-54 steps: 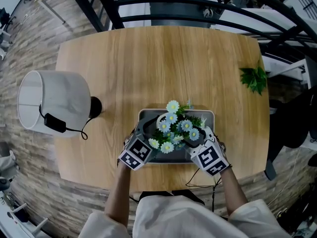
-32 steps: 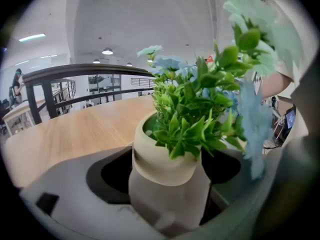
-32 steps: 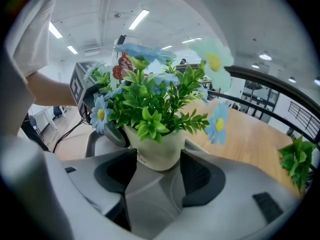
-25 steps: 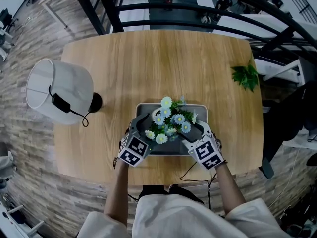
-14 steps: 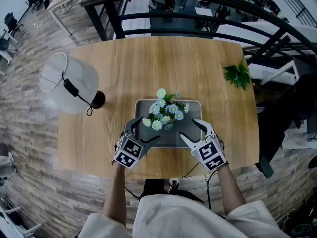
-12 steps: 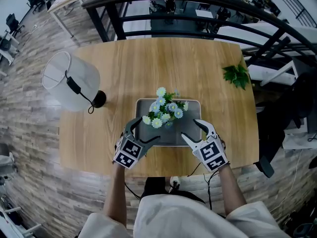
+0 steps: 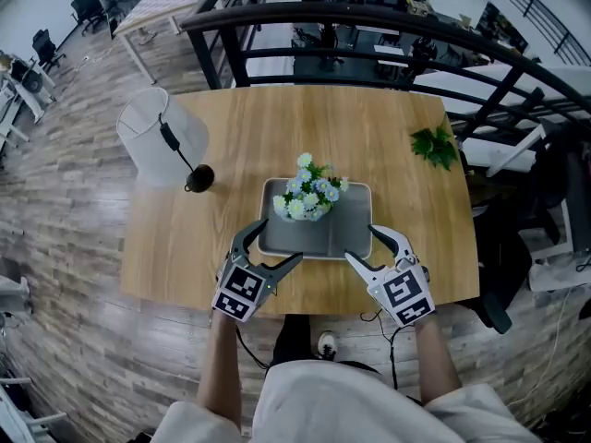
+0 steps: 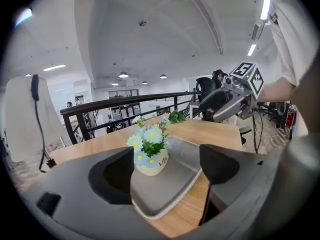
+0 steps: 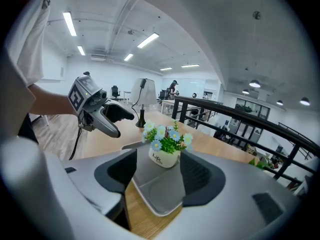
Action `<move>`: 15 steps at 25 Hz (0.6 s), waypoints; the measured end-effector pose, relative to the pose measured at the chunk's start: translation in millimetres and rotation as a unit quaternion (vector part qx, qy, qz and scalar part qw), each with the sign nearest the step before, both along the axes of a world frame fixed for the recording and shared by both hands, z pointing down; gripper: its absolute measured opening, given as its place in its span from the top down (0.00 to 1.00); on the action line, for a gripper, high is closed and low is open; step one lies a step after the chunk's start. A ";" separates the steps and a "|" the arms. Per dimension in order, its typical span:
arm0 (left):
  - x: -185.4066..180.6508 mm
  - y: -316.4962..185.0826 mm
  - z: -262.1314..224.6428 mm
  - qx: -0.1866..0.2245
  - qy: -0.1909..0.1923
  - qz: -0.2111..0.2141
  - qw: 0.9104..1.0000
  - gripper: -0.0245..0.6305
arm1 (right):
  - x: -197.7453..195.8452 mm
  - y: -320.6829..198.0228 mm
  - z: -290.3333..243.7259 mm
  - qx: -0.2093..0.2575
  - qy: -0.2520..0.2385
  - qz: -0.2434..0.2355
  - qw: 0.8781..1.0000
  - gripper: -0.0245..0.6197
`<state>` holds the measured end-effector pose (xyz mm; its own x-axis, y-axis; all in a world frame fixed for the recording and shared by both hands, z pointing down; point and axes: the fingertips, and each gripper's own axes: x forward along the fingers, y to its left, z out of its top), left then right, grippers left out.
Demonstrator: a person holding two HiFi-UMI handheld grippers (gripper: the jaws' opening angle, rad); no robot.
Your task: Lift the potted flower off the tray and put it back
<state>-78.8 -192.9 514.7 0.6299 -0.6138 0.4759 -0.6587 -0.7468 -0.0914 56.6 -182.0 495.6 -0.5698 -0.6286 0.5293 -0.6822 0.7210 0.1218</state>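
Potted flower point(image 7: 309, 195) upright, on grey tray point(image 7: 319, 240)

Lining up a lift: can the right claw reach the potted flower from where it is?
Probably yes. The right claw is open and faces the potted flower, with only bare tray between them.

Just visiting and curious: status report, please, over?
Left hand-held gripper and right hand-held gripper open, empty. Potted flower upright on tray. Nothing in the way.
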 end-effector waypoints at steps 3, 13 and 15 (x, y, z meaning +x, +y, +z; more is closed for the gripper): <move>0.8 22.2 -18.2 0.017 0.003 -0.007 1.000 0.30 | 1.5 21.2 -14.2 0.010 -0.005 -0.007 1.000 0.51; 8.5 82.1 -79.2 0.071 0.016 -0.030 0.997 0.39 | 13.2 69.3 -72.6 0.066 -0.035 0.010 0.997 0.55; 9.8 91.4 -89.4 0.080 0.019 -0.030 0.996 0.47 | 9.9 78.5 -82.8 0.076 -0.048 0.001 0.996 0.55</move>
